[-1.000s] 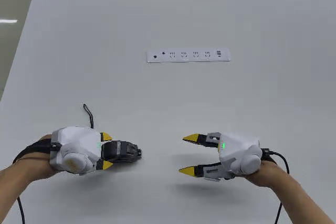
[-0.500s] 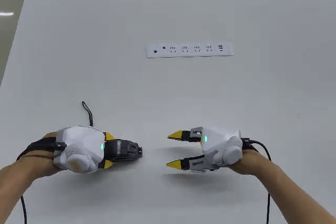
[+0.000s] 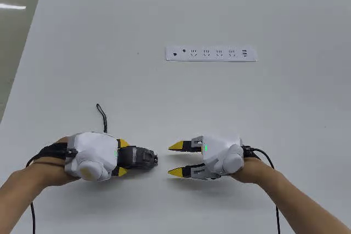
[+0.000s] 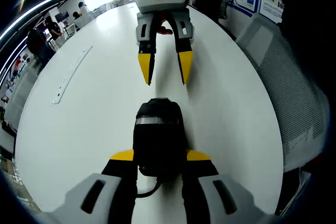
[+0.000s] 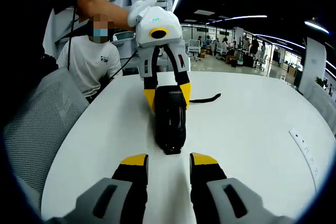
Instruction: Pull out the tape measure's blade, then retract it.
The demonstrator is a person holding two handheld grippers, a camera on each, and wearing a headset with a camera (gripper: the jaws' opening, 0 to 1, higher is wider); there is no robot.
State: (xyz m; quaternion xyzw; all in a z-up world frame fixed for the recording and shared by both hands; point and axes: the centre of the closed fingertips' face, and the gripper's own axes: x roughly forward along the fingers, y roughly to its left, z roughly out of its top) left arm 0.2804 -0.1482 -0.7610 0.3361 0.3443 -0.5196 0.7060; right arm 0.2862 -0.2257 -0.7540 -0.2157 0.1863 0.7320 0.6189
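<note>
Since the earlier frames your right gripper (image 3: 176, 159) has closed in from the right, and the gap between its yellow tips and the tape measure has narrowed to a short stretch of bare table.

The compact black hard-shelled tape measure (image 3: 141, 157) lies low and left of centre in the head view, pinched across its rear by your left gripper (image 3: 122, 157), whose jaws are pressed on the case from both sides. In the left gripper view the tape measure (image 4: 157, 137) fills the middle, nose pointing up the frame at the right gripper (image 4: 164, 69), whose jaws are spread with nothing between them. No blade is out yet.

Expect the case to be rigid and dense for its size, so the pinch should hold. The blade will likely be thin, springy steel that wants to snap back (let it return slowly). Take hold at the small end tab by the case mouth, at the bottom end of the tape measure (image 5: 170, 116) in the right gripper view; it is too small to make out clearly.

A thin black wrist strap (image 3: 101, 116) trails from the case towards the upper left. The smooth white tabletop (image 3: 247, 113) looks slick, so the case would probably slide if released. A flat white power strip (image 3: 211, 53) lies well apart, above centre. Beyond are a grey mesh chair (image 4: 289, 93) and an open office with ceiling strip lights.
</note>
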